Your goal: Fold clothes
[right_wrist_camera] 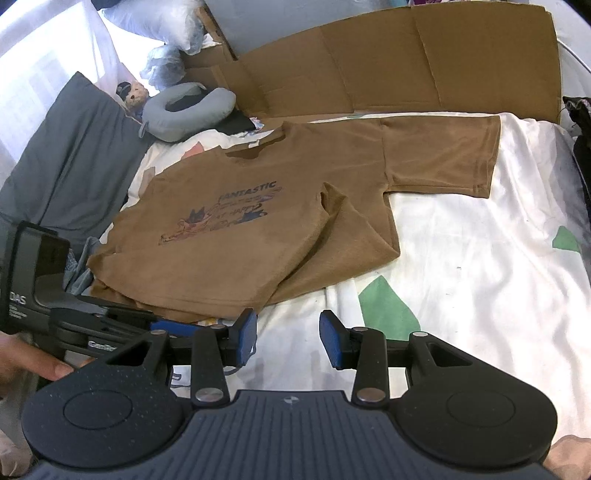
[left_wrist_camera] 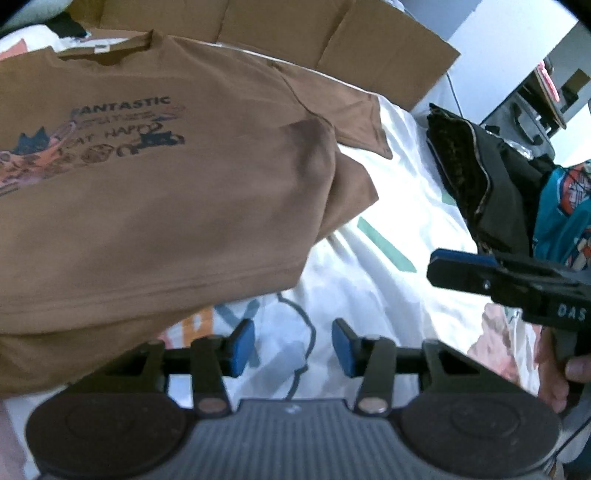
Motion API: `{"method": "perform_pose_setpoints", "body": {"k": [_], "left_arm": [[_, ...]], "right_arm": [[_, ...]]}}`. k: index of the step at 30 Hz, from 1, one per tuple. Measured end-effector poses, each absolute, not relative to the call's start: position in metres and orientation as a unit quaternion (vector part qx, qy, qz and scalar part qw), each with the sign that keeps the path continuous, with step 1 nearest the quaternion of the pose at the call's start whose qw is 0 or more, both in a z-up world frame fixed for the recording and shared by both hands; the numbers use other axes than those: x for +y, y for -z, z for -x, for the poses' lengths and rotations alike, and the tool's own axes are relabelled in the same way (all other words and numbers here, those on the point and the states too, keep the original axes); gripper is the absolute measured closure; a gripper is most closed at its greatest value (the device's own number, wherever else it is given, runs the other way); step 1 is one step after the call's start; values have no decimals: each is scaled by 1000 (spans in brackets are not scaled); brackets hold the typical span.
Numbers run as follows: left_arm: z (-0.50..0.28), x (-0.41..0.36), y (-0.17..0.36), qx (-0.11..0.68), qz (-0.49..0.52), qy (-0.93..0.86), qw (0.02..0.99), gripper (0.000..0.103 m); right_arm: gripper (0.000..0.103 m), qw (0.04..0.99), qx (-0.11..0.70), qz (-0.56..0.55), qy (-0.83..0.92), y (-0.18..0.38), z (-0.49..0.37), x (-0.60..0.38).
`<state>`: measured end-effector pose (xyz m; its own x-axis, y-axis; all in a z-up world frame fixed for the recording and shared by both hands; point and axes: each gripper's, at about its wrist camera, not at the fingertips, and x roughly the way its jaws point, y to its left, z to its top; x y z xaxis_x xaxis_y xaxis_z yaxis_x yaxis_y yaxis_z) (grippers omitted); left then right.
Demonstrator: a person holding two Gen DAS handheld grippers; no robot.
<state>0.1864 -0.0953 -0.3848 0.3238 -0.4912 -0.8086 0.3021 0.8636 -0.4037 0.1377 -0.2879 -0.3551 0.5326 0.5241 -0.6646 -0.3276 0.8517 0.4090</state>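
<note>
Brown cotton, the T-shirt [left_wrist_camera: 147, 192] lies print-up on the white patterned bedsheet [left_wrist_camera: 399, 206] in the left wrist view, collar toward the cardboard [left_wrist_camera: 295, 33] at the top, hem nearest the camera, long axis running from collar to hem. Tilted downward, the left gripper [left_wrist_camera: 293, 347] has its blue pads parted with nothing between them; the hem lies just beside its left finger. The right gripper [left_wrist_camera: 461, 266] enters from the right.

From the right wrist, the shirt [right_wrist_camera: 240, 240] lies ahead and left, one sleeve spread toward the right. Right gripper [right_wrist_camera: 288, 338] is angled down, jaws apart, empty, just short of the hem.
</note>
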Motion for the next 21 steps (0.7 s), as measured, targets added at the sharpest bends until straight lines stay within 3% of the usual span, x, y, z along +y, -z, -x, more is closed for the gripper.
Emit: {"method": "perform_pose_setpoints", "body": {"k": [4, 9, 11, 21], "left_arm": [[-195, -95, 396, 522, 123, 251, 806, 55], [-203, -82, 390, 492, 178, 251, 815, 77], [-207, -74, 385, 477, 194, 243, 822, 92], [-233, -40, 374, 421, 253, 207, 846, 102]], "right_arm": [[58, 866, 419, -134, -238, 363, -142, -289], [58, 860, 422, -157, -240, 374, -152, -289], [58, 859, 420, -169, -240, 377, -157, -289], [58, 851, 410, -184, -270, 378, -190, -271]]}}
